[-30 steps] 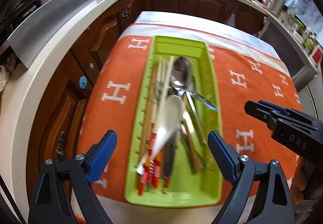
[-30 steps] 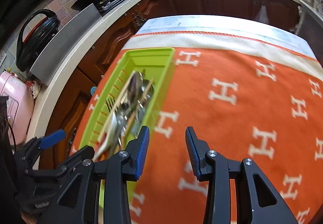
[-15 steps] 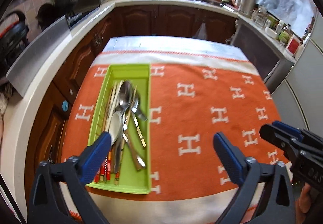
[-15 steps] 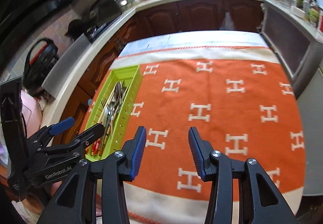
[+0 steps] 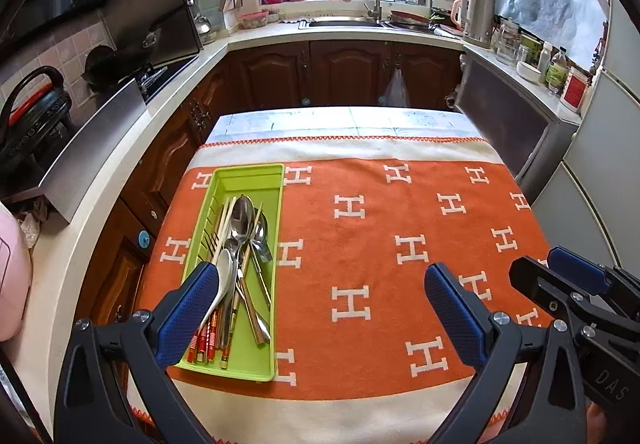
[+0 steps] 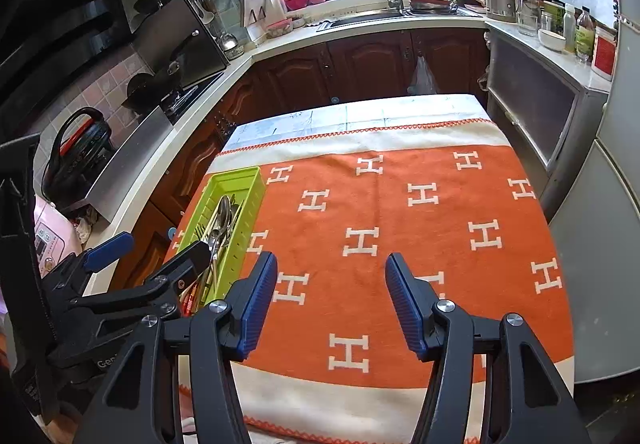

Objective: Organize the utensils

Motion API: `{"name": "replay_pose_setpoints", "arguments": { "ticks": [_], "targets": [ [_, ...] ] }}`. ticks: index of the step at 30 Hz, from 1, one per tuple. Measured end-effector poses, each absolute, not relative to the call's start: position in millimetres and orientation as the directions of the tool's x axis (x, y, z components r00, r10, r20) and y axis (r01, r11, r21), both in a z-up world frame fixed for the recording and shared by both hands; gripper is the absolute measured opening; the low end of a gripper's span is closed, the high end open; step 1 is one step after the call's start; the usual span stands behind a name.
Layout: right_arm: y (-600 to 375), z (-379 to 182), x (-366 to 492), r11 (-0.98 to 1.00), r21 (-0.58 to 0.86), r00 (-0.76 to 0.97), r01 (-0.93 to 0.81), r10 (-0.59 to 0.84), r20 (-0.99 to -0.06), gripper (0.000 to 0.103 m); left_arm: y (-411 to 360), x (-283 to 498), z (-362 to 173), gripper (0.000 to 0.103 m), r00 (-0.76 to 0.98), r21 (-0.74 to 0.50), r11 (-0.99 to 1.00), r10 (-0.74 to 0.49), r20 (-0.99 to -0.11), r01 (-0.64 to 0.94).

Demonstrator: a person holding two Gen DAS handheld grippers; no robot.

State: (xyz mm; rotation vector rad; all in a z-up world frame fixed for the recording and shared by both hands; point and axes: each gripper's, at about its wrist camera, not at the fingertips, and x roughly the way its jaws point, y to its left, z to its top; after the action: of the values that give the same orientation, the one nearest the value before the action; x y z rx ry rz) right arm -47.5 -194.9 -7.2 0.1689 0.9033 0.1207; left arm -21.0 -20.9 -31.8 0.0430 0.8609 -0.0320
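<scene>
We work over the orange blanket (image 5: pixel 400 228), its open middle bare of cutlery. At its left edge lies the green tray (image 5: pixel 240 179), utensils (image 5: pixel 240 244) heaped inside it. Our left gripper (image 5: pixel 320 312) gapes wide and empty; the right gripper (image 6: pixel 331 308) is moderately spread, empty too. With all apparently gathered (little seems left), we should hold high and nudge nothing.

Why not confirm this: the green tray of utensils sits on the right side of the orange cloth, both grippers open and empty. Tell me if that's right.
Wrong side: the left wrist view shows the green tray on the left of the orange cloth. The left gripper and right gripper are open and empty.
</scene>
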Motion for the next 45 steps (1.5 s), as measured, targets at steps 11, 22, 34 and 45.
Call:
{"name": "replay_pose_setpoints", "arguments": {
  "ticks": [11, 22, 34, 45],
  "targets": [
    [-193.7, -14.4, -36.5, 0.982, 0.183, 0.592, -0.040, 0.171, -0.787, 0.057, -23.2, -12.3, -39.6, 0.102, 0.626, 0.054, 0.998, 0.028, -0.779, 0.023],
    [-193.9, -18.5, -28.8, 0.983, 0.179, 0.590, -0.038, 0.166, -0.790, 0.057, -25.1, -7.1, -42.5, 0.102, 0.622, 0.057, 0.998, 0.030, -0.783, 0.023],
    [-196.1, -21.5, -26.3, 0.982, 0.183, 0.585, -0.034, 0.169, -0.793, 0.057, -24.9, -0.6, -47.8, 0.102, 0.612, 0.054, 0.998, 0.027, -0.790, 0.026],
    [-196.6, -23.4, -23.9, 0.982, 0.186, 0.583, -0.033, 0.170, -0.795, 0.057, -26.6, 1.3, -51.5, 0.102, 0.604, 0.053, 0.998, 0.025, -0.796, 0.029]
  ]
}}
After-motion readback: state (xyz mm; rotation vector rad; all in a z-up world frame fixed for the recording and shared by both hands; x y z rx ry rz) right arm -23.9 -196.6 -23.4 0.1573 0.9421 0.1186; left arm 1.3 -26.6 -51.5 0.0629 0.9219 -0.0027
